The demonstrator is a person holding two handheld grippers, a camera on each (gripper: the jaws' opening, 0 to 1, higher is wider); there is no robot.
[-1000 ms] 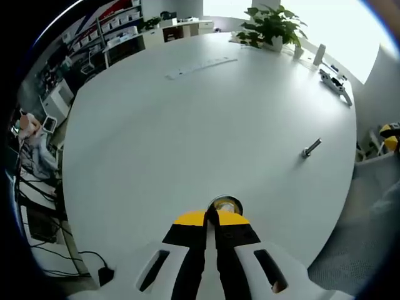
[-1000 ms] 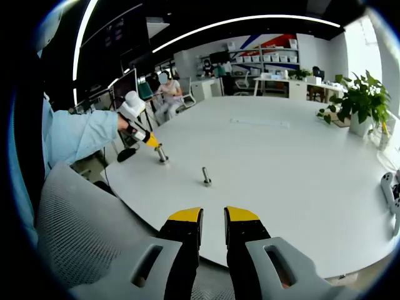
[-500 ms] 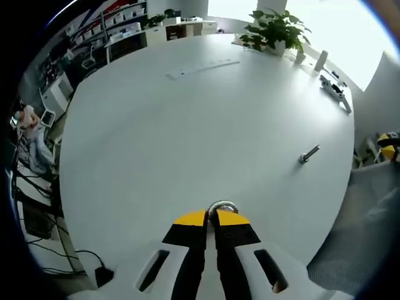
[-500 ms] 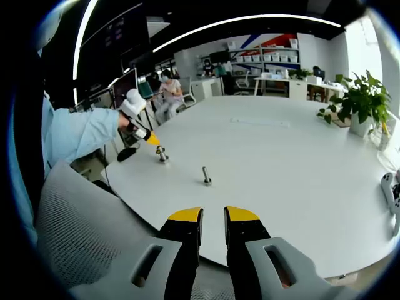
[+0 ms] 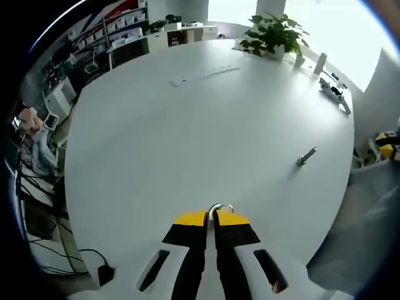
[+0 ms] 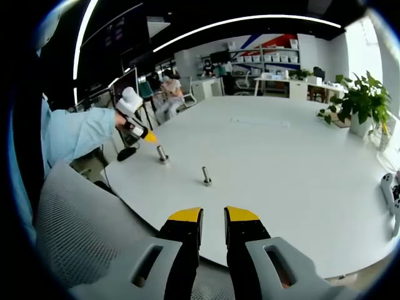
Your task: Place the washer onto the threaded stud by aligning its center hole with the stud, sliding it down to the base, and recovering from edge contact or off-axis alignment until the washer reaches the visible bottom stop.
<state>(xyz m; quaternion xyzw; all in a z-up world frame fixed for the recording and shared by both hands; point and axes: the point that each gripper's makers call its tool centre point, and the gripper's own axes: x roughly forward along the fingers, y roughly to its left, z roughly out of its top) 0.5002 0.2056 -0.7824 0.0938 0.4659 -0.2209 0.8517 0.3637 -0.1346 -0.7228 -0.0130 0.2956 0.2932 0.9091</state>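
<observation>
— Smooth, matte white, the big rounded table (image 5: 187, 125) is stretching far toward a leafy green potted plant (image 5: 273, 32). What is sitting on it?

— One small grey threaded metal stud (image 6: 205, 177) is standing upright near the right gripper (image 6: 213, 215), whose yellow-tipped black jaws are hanging spread apart. Left of it, another short metal stud with a shiny ring (image 6: 162, 154) is standing.

— And the left gripper (image 5: 211, 218)?

— Jaws pressed nearly together just over that ring; whether they are pinching it, I cannot tell. A light-blue sleeve (image 6: 78, 134) is reaching in.
</observation>
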